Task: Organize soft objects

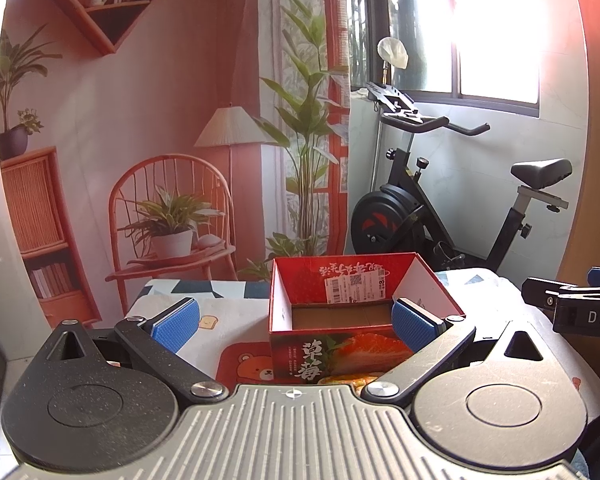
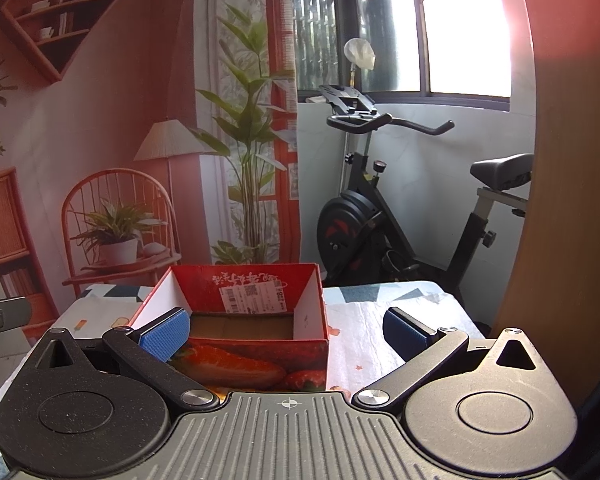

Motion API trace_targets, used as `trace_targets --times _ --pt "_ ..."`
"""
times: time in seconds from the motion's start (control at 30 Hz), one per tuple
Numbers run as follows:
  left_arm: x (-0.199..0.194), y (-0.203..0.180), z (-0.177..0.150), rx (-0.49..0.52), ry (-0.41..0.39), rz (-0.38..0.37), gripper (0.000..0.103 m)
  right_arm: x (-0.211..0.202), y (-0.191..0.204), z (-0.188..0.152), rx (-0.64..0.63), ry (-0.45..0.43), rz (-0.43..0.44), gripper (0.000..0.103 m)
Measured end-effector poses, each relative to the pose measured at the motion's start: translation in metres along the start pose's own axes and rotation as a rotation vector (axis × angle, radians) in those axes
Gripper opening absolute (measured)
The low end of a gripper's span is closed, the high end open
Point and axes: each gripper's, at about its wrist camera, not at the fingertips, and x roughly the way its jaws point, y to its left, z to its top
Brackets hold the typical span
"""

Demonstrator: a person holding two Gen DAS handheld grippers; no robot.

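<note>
A red cardboard strawberry box (image 1: 348, 312) stands open-topped on the patterned tablecloth (image 1: 228, 312), its brown floor bare and a white label on its inner back wall. No soft objects show in either view. My left gripper (image 1: 296, 326) hangs open just in front of the box, its blue pads wide apart with nothing between them. In the right wrist view the same box (image 2: 244, 320) sits left of centre. My right gripper (image 2: 286, 334) is open too, empty, with its left pad overlapping the box's near left corner. The right gripper's black body (image 1: 572, 304) shows at the left view's right edge.
The table (image 2: 380, 312) ends just behind the box. Beyond it stand a black exercise bike (image 1: 440, 208) under a bright window and a printed room backdrop (image 1: 140, 120) on the left. A wooden panel (image 2: 560, 200) rises at the right.
</note>
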Motion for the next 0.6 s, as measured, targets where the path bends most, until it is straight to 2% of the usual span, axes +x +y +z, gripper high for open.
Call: trace_targets --times 0.1,0.27,0.47,0.6 --pt "0.012 0.004 -0.005 -0.006 0.051 -0.024 0.103 0.007 -0.002 -0.008 0.015 0.006 0.037 0.103" --pt "0.038 0.018 -0.022 -0.044 0.167 -0.052 0.103 0.026 -0.015 -0.027 0.089 0.064 0.091 0.102" --pt "0.069 0.03 -0.045 -0.086 0.292 -0.08 0.102 0.057 -0.014 -0.059 0.048 0.183 0.052 0.102" --pt "0.084 0.038 -0.064 -0.133 0.365 -0.153 0.09 0.075 -0.011 -0.081 0.003 0.242 -0.01 0.103"
